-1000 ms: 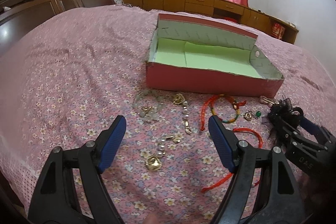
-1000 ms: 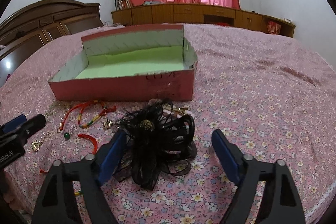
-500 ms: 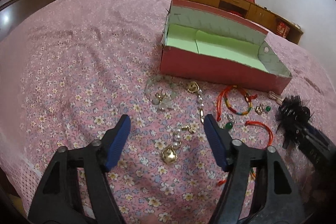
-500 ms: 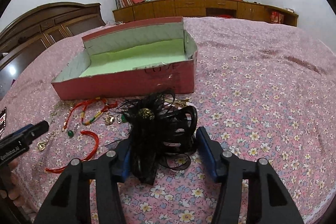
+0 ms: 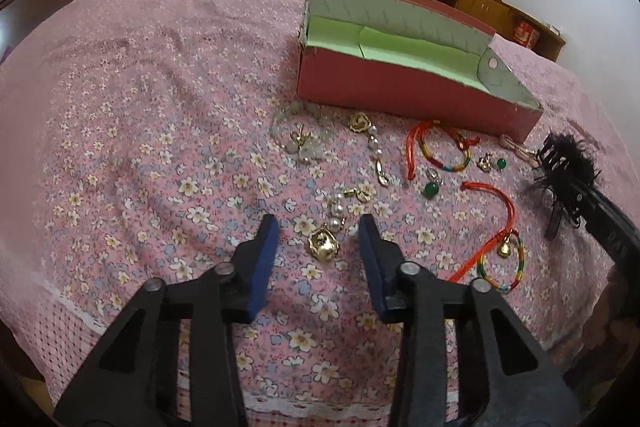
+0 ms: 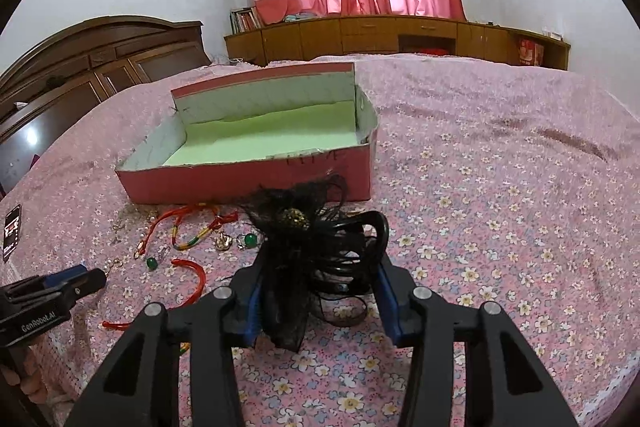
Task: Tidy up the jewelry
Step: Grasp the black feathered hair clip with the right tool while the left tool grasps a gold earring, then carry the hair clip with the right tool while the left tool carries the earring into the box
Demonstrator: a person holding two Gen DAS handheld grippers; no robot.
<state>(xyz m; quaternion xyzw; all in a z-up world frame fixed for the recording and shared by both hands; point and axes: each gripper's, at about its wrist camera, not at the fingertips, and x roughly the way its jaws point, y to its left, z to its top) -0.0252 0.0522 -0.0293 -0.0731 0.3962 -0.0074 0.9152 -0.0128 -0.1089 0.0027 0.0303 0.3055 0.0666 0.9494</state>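
Nearby, red box (image 5: 400, 89) w/ bangles (image 5: 442, 151) strewn; black hairpiece (image 6: 316, 247) prob. blocks clip.

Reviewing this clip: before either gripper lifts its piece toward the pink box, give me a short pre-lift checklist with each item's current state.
1. Left gripper straddles the gold-and-pearl earring: ok, the earring lies between the closing jaws.
2. Left pads pressing on the earring: not ok, gaps show on both sides.
3. Right gripper around the black hair clip: ok, jaws closing with the clip between them.
4. Right grip firm: cannot tell, frills hide the contact.
5. Pink box open with bare green floor: ok.
6. Red cord bracelet apart from the left jaws: ok, it lies off to the side.
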